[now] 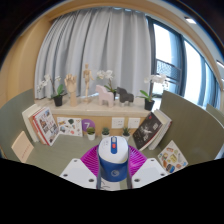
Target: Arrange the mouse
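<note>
Mouse [113, 160], white and blue, is sitting gripped between the gripper's [113, 172] closed pink pads at six o'clock, above the table [90, 155]; a loosening squeeze could be dropping it.

The gripper [113, 172] held a blue, white and red computer mouse [113, 162] between its two fingers, magenta pads [107, 148] pressed against its sides. Beyond the jaws lay a grey table [60, 150] with propped books [41, 123], small potted plants [90, 130], white animal figurines [103, 96] and a grey curtain [95, 50].
</note>
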